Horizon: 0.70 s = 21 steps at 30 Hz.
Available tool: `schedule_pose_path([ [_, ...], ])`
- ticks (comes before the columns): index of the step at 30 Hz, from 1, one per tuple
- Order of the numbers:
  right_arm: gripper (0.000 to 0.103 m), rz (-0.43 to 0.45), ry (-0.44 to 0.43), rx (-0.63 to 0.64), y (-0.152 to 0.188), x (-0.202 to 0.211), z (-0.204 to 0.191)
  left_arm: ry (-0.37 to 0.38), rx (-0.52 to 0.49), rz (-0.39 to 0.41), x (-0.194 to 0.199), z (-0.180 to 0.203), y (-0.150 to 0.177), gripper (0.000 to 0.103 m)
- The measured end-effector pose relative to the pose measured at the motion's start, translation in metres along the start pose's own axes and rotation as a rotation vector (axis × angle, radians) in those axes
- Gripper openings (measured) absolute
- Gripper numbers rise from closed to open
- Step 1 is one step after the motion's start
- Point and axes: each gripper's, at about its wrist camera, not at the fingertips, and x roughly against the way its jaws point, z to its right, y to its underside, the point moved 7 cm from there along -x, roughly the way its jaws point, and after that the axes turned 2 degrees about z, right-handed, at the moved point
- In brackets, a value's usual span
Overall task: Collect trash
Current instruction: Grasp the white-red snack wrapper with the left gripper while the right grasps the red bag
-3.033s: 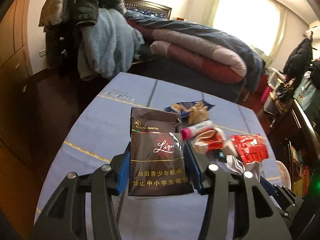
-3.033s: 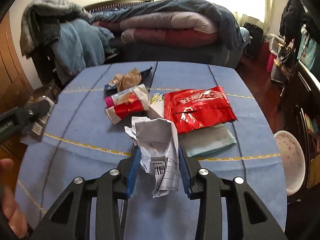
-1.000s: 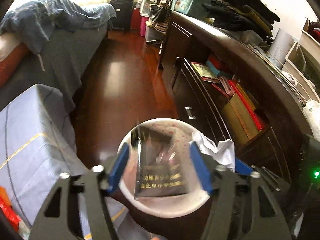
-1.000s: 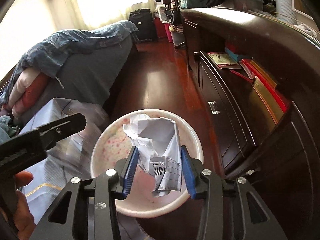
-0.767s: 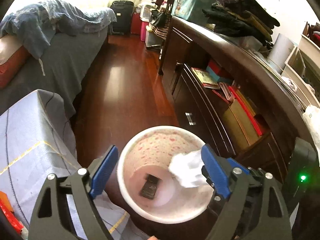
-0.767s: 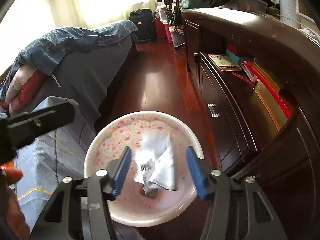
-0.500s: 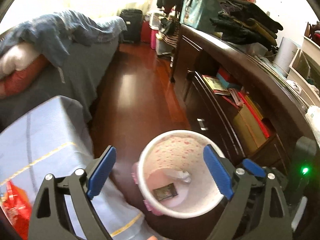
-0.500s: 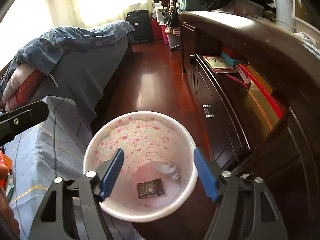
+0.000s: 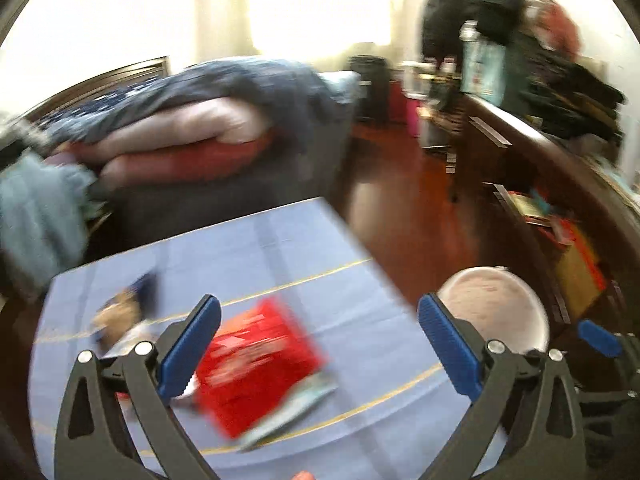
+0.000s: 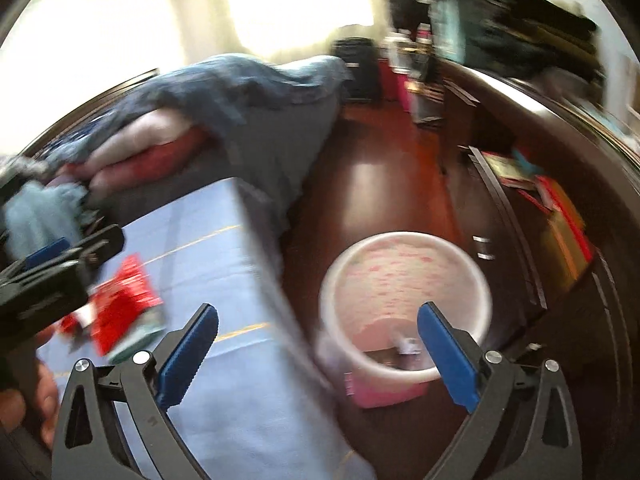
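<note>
Both views are smeared, and no lettering on any wrapper is readable. My left gripper is spread wide with nothing between its blue pads, hanging above the blue-clothed table. Under it lies a red packet on top of a pale green wrapper, with more blurred litter further left. The table's right edge drops to bare dark wood floor, and the pink-speckled bin stands just past that edge. My right gripper is equally wide and empty, straddling the table edge and the bin, where a few scraps lie at the bottom. A long dark cabinet borders the floor on the right.
</note>
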Motion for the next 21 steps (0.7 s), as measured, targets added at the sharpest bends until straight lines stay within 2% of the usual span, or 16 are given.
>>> schedule_pose_path([
  [6,0.099,-0.02,-0.086,0.115,0.007,0.003,-0.065,-0.147,0.176,-0.068,-0.003,-0.102,0.025,0.099],
  [11,0.099,-0.046,-0.119,0.183,0.017,-0.001,-0.104,-0.199,0.395,-0.106,-0.013,-0.169,0.054,0.099],
  [15,0.099,-0.059,-0.135,0.213,0.025,-0.003,-0.125,-0.198,0.502,-0.16,-0.036,-0.186,0.077,0.099],
  [17,0.099,-0.064,-0.133,0.229,0.028,-0.005,-0.133,-0.195,0.514,-0.183,-0.046,-0.188,0.082,0.099],
  [19,0.099,-0.069,-0.127,0.24,0.028,-0.01,-0.14,-0.196,0.506,-0.197,-0.055,-0.186,0.085,0.089],
  [20,0.099,-0.072,-0.124,0.242,0.028,-0.012,-0.143,-0.194,0.505,-0.203,-0.057,-0.186,0.088,0.068],
  [21,0.099,-0.074,-0.123,0.245,0.028,-0.014,-0.145,-0.19,0.506,-0.205,-0.058,-0.186,0.092,0.069],
])
